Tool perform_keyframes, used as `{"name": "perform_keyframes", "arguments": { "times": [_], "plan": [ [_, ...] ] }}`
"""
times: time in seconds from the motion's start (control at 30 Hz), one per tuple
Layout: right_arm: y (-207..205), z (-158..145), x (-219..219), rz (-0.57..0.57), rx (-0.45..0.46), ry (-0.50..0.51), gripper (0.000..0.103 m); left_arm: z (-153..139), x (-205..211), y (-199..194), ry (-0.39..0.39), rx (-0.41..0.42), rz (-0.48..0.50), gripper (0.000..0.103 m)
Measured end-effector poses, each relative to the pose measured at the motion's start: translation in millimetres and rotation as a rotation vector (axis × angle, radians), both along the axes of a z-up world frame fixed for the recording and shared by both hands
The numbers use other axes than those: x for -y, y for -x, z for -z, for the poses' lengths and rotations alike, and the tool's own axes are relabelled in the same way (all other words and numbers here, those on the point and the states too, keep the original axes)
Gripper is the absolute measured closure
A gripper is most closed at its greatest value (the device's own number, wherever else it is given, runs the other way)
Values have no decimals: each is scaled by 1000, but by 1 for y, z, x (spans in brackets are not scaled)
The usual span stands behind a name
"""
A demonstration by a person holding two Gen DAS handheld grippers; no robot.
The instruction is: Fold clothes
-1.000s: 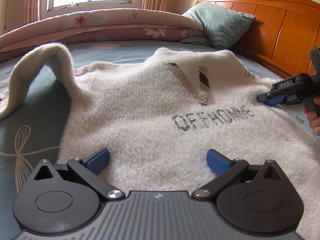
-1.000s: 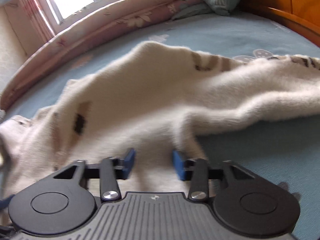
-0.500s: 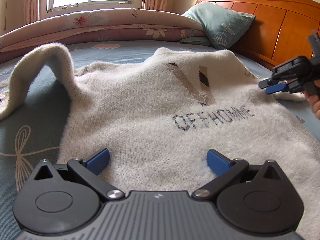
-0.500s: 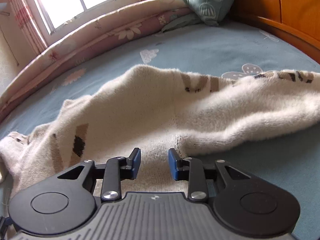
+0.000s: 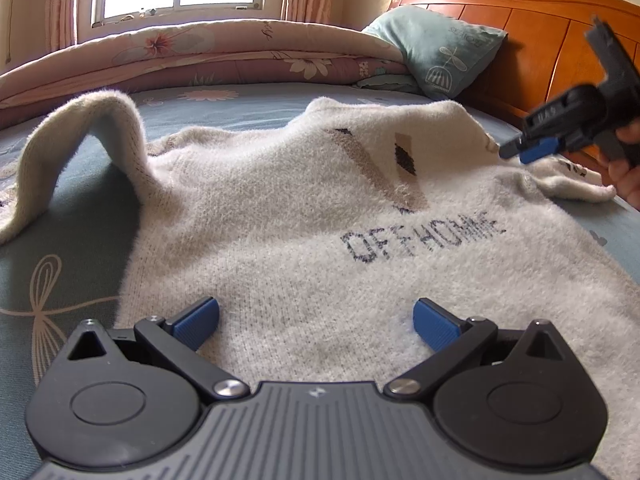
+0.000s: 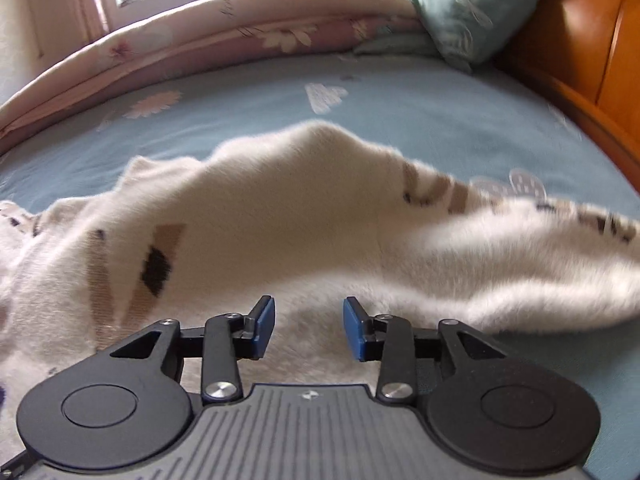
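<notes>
Sweater (image 5: 304,216) flat under left tool (image 5: 316,320), w/ jaws wide apart.

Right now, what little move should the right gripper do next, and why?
Probably drop down and pinch the right sleeve. The right gripper is open and holds nothing, the sleeve sticks out sideways from the sweater, and the left gripper waits open over the hem.

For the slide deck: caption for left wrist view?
Open left tool over white sweater on bed; right tool raised near its shoulder.
</notes>
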State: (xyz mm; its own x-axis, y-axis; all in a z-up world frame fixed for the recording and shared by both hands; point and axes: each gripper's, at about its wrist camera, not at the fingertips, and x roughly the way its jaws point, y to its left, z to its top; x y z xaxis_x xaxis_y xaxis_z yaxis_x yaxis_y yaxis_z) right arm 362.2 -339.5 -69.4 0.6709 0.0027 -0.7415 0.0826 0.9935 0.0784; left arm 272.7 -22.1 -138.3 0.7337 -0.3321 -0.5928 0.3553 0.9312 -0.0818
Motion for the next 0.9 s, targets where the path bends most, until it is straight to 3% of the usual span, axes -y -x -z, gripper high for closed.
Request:
{"name": "perform_keyframes", "arguments": {
  "times": [0.33,0.5,0.6,0.73,0.9],
  "plan": [
    [-41,-91,-26,-139,85,178,57,1,-1,-3,10,-11,8,1],
    [-78,-106,-24,-234,105,174,55,-2,-2,-2,7,-8,25,1],
    [-101,-115,-23,-291,117,172,55,-13,7,-2,-39,4,36,1],
    [-131,-126,-22,-368,132,169,42,-31,27,-16,-3,-1,109,1],
    [-177,-86,-11,-491,21,136,41,-46,51,-44,78,-39,202,1]
  ]
}}
